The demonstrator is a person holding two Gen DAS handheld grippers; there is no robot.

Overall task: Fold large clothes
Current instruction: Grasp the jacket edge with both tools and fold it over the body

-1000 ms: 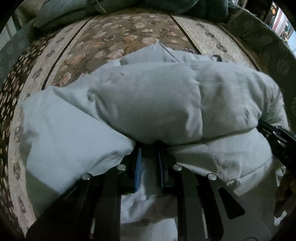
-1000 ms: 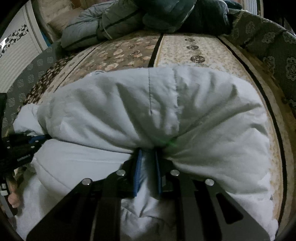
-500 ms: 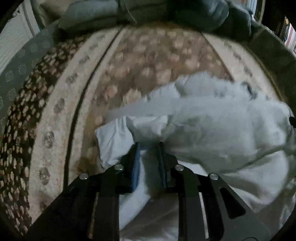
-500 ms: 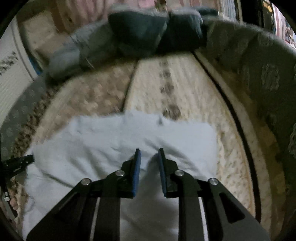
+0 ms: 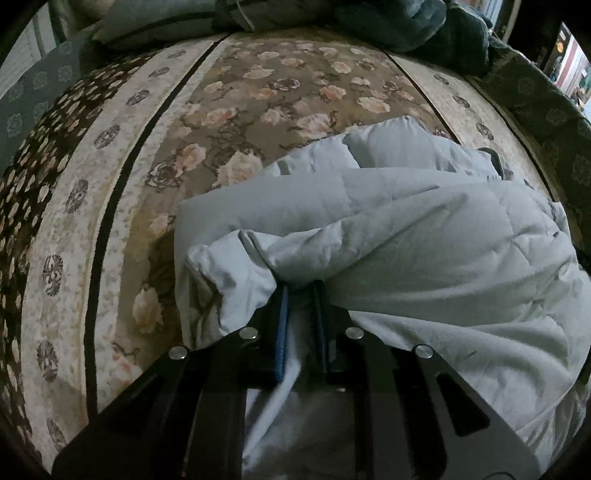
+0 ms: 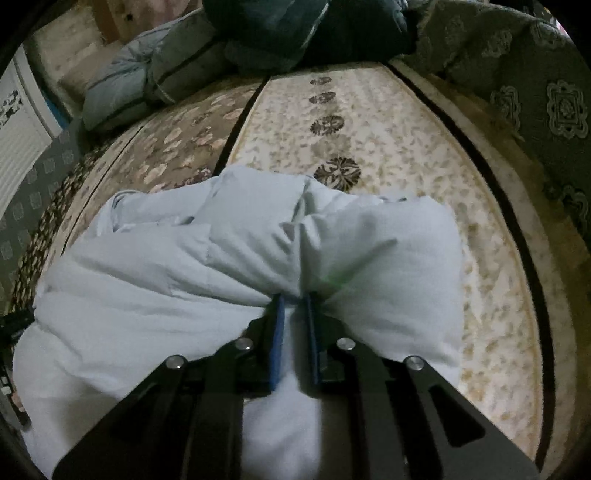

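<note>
Gripping a pale blue-grey quilted puffer coat (image 5: 424,236) lying bunched on the floral patterned carpet (image 5: 258,99): left gripper (image 5: 301,295) clamped on a thick fold, jaws closing; right gripper (image 6: 294,301) likewise pinching padded cloth, jaws closing. Judged soft, light, springy and slick, prone to puffing open. Best taken at seams or hem edges, not mid-panel. Dark folded bedding (image 6: 295,33) piled beyond.

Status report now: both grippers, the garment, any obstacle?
Left gripper and right gripper clamp the pale padded garment. Right jaws closing. Nothing blocks.
</note>
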